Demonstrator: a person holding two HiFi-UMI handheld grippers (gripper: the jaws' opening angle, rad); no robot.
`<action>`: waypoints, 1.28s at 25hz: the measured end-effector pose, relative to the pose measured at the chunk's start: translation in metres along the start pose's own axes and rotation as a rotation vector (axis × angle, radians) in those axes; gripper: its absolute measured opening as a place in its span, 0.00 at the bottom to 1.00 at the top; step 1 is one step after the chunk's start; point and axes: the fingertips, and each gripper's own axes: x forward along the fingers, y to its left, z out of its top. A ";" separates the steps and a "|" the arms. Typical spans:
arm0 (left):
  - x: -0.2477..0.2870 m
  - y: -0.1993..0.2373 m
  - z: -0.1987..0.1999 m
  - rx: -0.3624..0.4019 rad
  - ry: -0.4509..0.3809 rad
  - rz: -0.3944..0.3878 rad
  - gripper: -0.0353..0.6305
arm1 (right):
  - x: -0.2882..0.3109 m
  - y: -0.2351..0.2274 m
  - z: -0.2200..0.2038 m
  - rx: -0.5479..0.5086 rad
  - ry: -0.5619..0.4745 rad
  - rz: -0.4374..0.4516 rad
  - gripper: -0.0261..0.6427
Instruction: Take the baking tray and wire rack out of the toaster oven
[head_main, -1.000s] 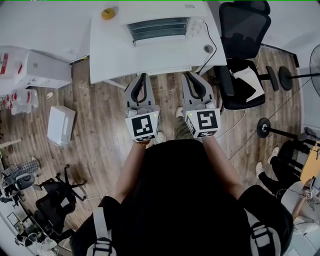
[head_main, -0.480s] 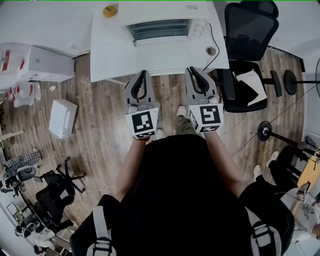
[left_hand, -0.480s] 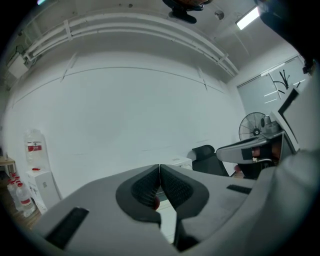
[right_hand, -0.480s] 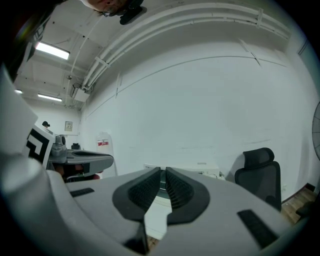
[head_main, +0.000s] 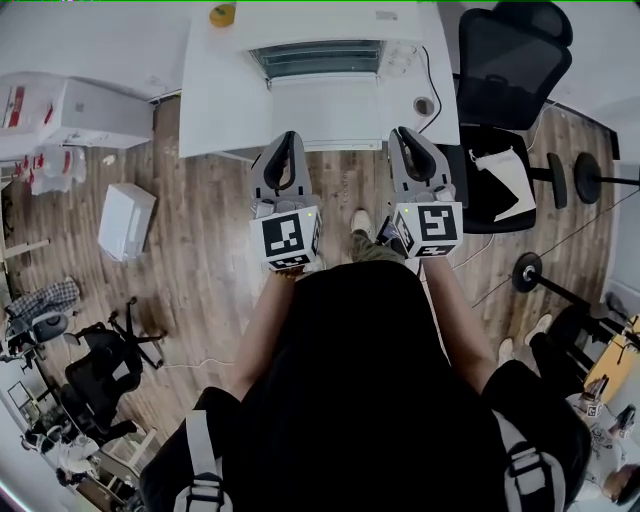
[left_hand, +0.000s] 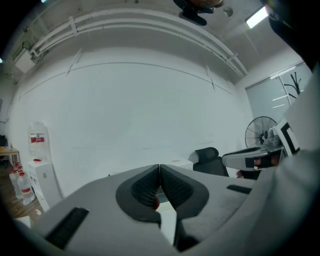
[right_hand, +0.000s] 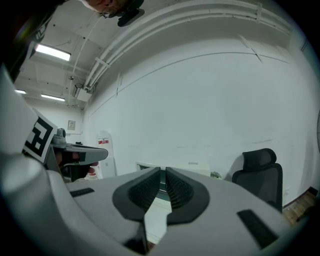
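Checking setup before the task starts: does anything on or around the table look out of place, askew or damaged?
Nothing stands out. The toaster oven sits square on the white table; the left hand-held gripper and right hand-held gripper are shut.

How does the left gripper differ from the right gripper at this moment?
The left gripper points straight at the table; the right gripper leans inward. The left gripper's cube bears a different marker pattern from the right gripper's. Both are shut, empty and face the toaster oven.
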 end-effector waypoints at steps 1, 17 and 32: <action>0.002 -0.003 0.001 -0.002 -0.003 0.002 0.09 | 0.000 -0.005 -0.001 -0.001 -0.006 0.006 0.09; 0.018 -0.027 -0.019 0.066 0.039 0.024 0.09 | 0.001 -0.049 -0.025 -0.090 0.024 0.044 0.09; 0.070 -0.009 -0.021 -0.028 0.030 -0.085 0.09 | 0.038 -0.033 -0.027 -0.104 0.067 -0.004 0.09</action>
